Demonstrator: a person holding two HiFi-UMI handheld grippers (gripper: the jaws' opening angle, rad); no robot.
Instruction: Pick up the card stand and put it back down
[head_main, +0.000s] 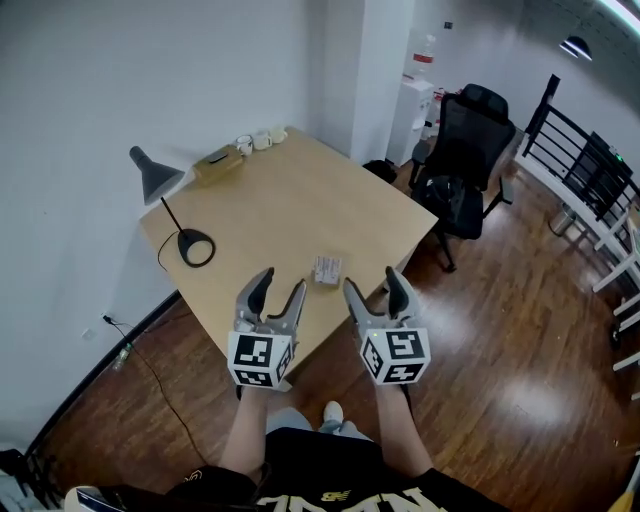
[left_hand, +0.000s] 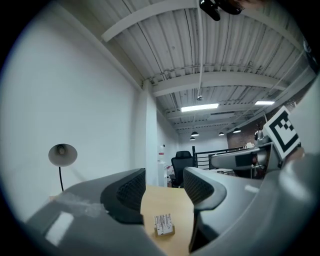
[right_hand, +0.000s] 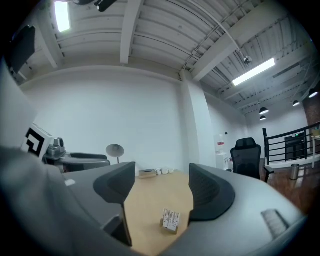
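**Head view.** The card stand (head_main: 327, 270) is shown upright near the near edge of the surface (head_main: 290, 195), just beyond the left tool (head_main: 282, 285) and right tool (head_main: 373, 283). Only here is the gap between tools and stand seen.

**Left tool view.** The jaws are held apart and empty, with the stand framed between them, untouched. A sound grasp is judged to need the pads brought level with the stand's base before closing.

**Right tool view.** The jaws are likewise parted and empty. The cups (right_hand: 162, 171) at the far edge are shown, hidden in the left tool view.
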